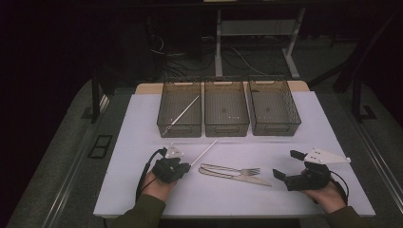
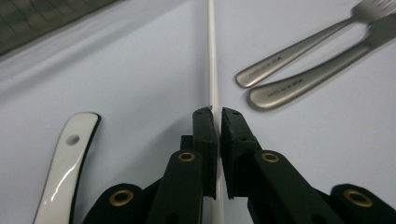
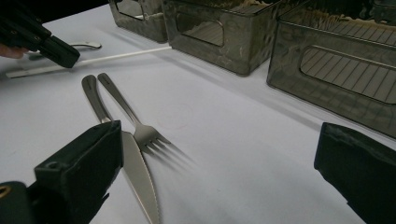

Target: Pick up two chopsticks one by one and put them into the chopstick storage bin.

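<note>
- The left tongs (image 2: 218, 114) are closed almost fully on the near end of a thin white chopstick (image 2: 212, 56), which lies flat on the tabletop (image 1: 142, 123) just left of the fork (image 1: 237, 169); held so close to its tip, the long free end could sag, swing or pivot between the pads when lifted
- A white spoon handle (image 2: 65, 163) rests on the near left side of the chopstick; a sideways drift of the tongs could knock it
- The right tongs (image 1: 283, 166) stand wide open and hold nothing, just right of the fork and the knife (image 1: 247, 179); an early move inward could shove the two out of line
- Beyond the fork stand three grey bins (image 1: 226, 114), the left bin (image 1: 179, 109) already containing a second chopstick (image 1: 183, 114); the swinging free end could catch the bin's front wall and twist loose
</note>
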